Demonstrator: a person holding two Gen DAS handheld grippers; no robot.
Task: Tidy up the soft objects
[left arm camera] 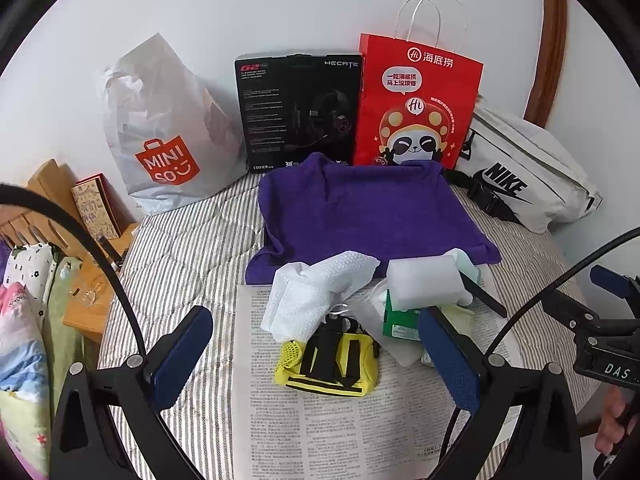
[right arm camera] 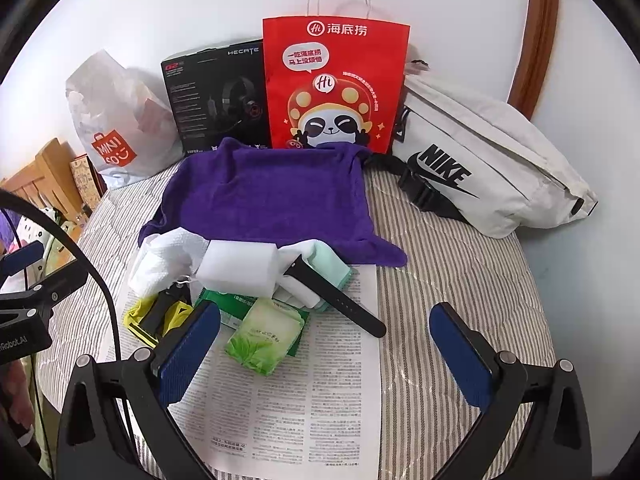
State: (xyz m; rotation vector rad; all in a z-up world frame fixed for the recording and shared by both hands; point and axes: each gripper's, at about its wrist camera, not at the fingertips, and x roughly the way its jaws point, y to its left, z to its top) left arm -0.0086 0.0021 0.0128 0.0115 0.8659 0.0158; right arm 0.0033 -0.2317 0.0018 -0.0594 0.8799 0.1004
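A pile of soft items lies on a printed sheet (left arm camera: 340,420) on the striped bed: a white crumpled cloth (left arm camera: 316,292), a white sponge block (left arm camera: 424,282), a yellow-and-black pouch (left arm camera: 332,364), a green tissue pack (right arm camera: 266,330), a mint cloth (right arm camera: 332,262) and a black strap (right arm camera: 340,300). Behind them a purple towel (left arm camera: 368,208) lies spread flat. My left gripper (left arm camera: 316,354) is open and empty, just above the yellow pouch. My right gripper (right arm camera: 324,350) is open and empty, in front of the tissue pack.
Along the wall stand a white MINISO bag (left arm camera: 160,140), a black headset box (left arm camera: 296,108), a red paper bag (left arm camera: 416,104) and a white Nike waist bag (left arm camera: 528,176). A wooden shelf (left arm camera: 80,240) and patterned bedding (left arm camera: 20,320) lie at the left.
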